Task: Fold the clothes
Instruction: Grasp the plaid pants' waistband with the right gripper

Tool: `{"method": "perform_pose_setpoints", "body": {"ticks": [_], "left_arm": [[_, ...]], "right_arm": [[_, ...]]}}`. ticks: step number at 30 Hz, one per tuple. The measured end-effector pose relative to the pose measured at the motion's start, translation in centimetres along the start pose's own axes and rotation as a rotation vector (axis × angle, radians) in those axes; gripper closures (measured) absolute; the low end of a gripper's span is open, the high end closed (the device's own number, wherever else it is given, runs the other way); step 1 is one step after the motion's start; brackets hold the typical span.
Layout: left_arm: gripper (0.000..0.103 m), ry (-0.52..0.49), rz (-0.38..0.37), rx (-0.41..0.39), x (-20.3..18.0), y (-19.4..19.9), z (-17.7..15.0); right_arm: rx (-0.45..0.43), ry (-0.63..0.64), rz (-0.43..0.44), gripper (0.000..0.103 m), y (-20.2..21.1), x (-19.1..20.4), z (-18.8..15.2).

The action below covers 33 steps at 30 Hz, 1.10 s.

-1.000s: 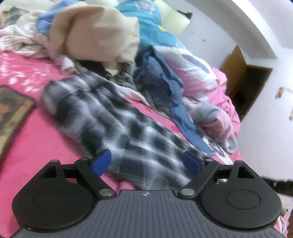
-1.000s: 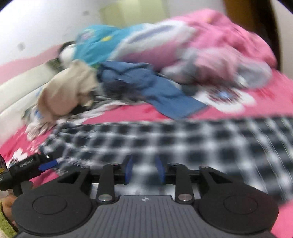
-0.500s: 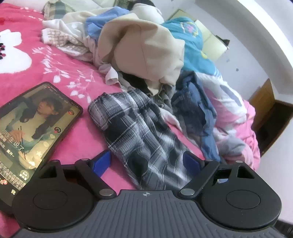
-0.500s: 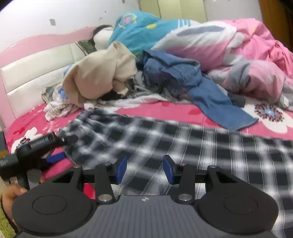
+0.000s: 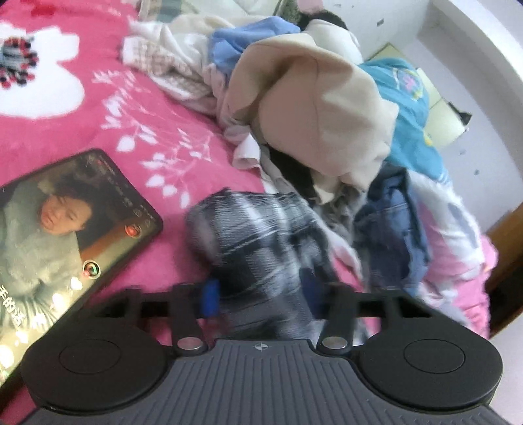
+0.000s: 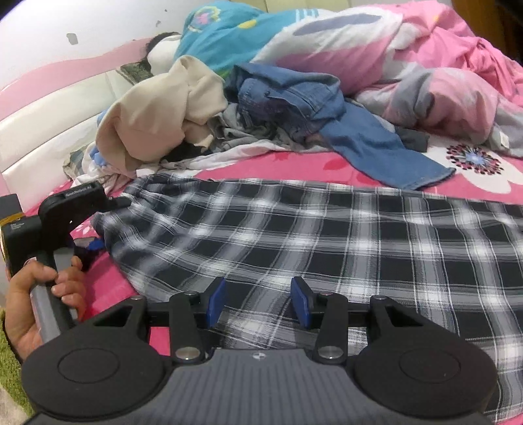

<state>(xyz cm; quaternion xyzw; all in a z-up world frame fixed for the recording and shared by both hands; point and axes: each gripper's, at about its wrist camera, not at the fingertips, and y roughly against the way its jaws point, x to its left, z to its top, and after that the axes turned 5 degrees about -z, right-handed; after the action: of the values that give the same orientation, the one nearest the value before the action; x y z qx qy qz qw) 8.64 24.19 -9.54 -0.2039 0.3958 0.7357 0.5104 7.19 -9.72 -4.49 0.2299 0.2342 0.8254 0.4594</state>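
A black-and-white plaid garment (image 6: pixel 327 235) lies spread across the pink bed. Its left end shows blurred in the left wrist view (image 5: pixel 255 248). My left gripper (image 5: pixel 260 296) has its blue pads (image 5: pixel 210 296) around that bunched end; the jaws are part closed, and the blur hides whether they pinch the cloth. The left gripper also shows in the right wrist view (image 6: pixel 81 202), at the garment's left end. My right gripper (image 6: pixel 258 302) is open over the garment's near edge, with cloth between its pads (image 6: pixel 215 300).
A pile of clothes sits at the back: a beige garment (image 6: pixel 157 114), blue jeans (image 6: pixel 327 108), a turquoise top (image 6: pixel 228 29). A pink-and-grey quilt (image 6: pixel 441 72) lies at the right. A lit phone (image 5: pixel 65 235) lies on the bedsheet at the left gripper's left.
My left gripper has moved onto the garment's end and its jaws have narrowed from wide open. My right gripper has opened and let go of the garment's near edge.
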Motion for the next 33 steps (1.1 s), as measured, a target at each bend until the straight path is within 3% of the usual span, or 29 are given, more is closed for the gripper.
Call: {"method": "perform_pose_setpoints", "body": {"ticks": [2, 5, 14, 20, 23, 28, 31, 33], "left_arm": [[0.086, -0.002, 0.005, -0.016, 0.2, 0.2, -0.3], [0.09, -0.063, -0.011, -0.061, -1.0, 0.8, -0.4], [0.093, -0.47, -0.122, -0.177, -10.3, 2.6, -2.6], [0.094, -0.771, -0.202, -0.186, -16.9, 3.6, -7.8], [0.094, -0.922, -0.256, -0.159, -19.3, 4.2, -11.7], [0.094, -1.174, -0.354, -0.038, -21.1, 5.0, -19.3], [0.093, -1.347, -0.404, 0.095, -20.6, 5.6, -24.0], [0.09, -1.398, -0.41, 0.189, -20.0, 5.7, -25.6]], "right_arm": [[-0.005, 0.001, -0.009, 0.057, 0.2, -0.2, 0.0], [-0.017, 0.006, -0.025, 0.057, 0.7, -0.6, 0.0], [-0.083, -0.086, -0.064, 0.057, 3.7, -4.0, -0.4], [-0.145, -0.195, -0.095, 0.057, 6.4, -8.2, -1.5], [-0.171, -0.273, -0.103, 0.057, 7.6, -11.0, -2.3], [-0.205, -0.387, -0.122, 0.057, 9.3, -15.4, -4.0], [-0.212, -0.448, -0.129, 0.057, 9.7, -17.9, -5.1], [-0.208, -0.483, -0.132, 0.057, 9.5, -19.2, -5.8]]}}
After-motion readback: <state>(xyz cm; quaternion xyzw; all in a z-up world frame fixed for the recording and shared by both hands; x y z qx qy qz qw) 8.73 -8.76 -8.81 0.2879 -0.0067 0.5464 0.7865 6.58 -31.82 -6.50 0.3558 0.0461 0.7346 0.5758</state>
